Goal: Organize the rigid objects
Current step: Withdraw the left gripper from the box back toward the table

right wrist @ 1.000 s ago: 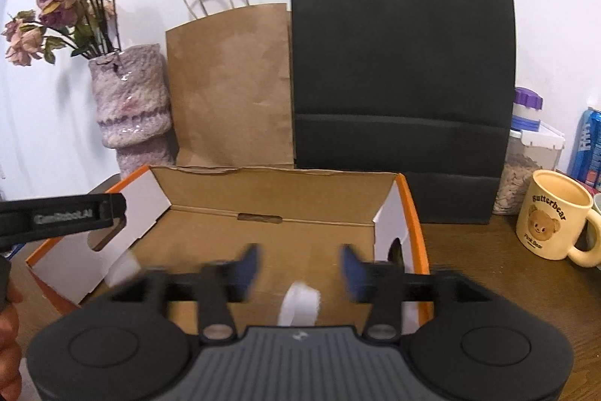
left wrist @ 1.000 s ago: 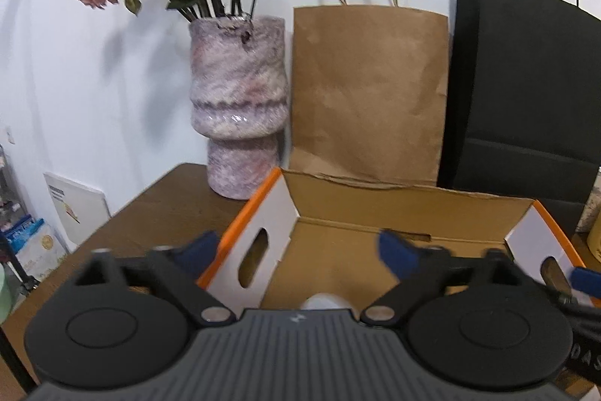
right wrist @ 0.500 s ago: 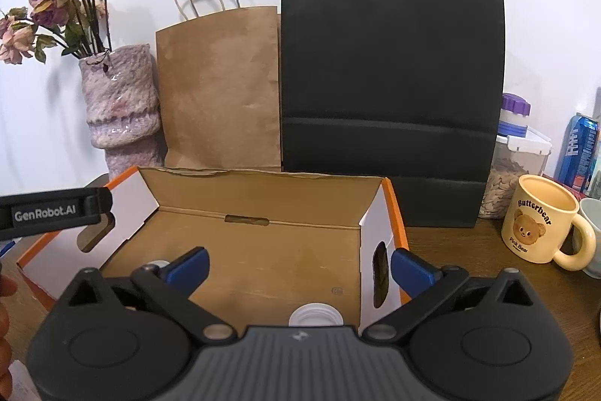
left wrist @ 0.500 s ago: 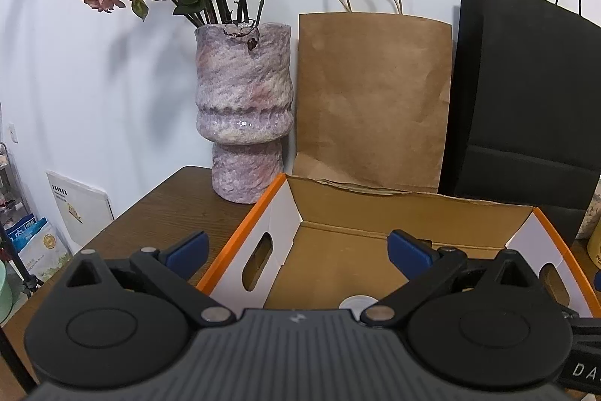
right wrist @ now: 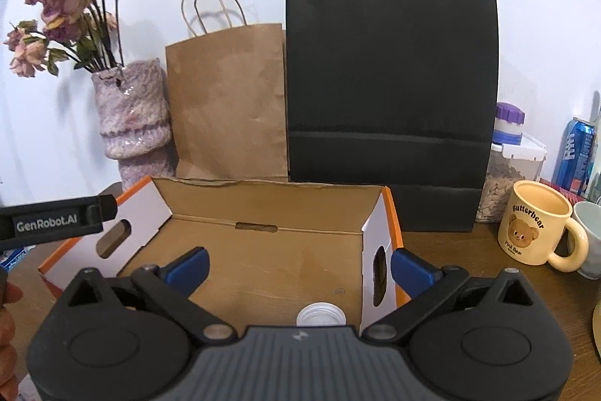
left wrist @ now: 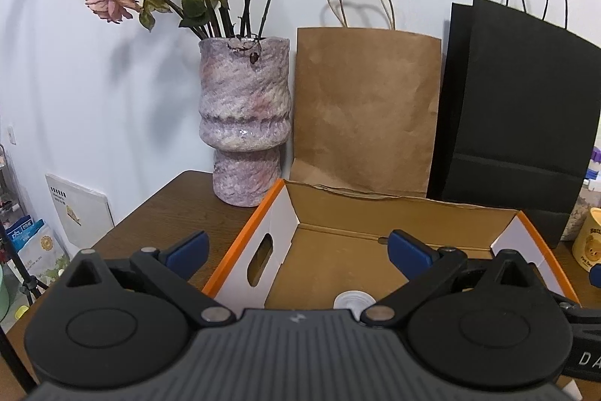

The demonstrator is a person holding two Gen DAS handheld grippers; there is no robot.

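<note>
An open cardboard box (left wrist: 375, 213) with orange edges and white end flaps stands on the brown table. In the right wrist view the box (right wrist: 263, 205) has a white ridged round cap (right wrist: 320, 314) on its floor near the front right. My right gripper (right wrist: 300, 267) hangs open above it, holding nothing, its blue pads spread wide across the box's right wall. My left gripper (left wrist: 296, 250) is open too and spans the box's left wall. A white round piece (left wrist: 353, 299) shows just below it; I cannot tell if it is the same cap.
Behind the box stand a mottled purple vase (left wrist: 244, 126) of dried roses, a brown paper bag (right wrist: 229, 100) and a black paper bag (right wrist: 390, 93). A cream bear mug (right wrist: 533, 228), a lidded jar (right wrist: 507, 175) and a blue can (right wrist: 576, 153) sit right of the box.
The right jaws spread from a narrow gap around a white piece to fully wide, and the white cap now lies on the box floor. Both views have pulled back slightly.
</note>
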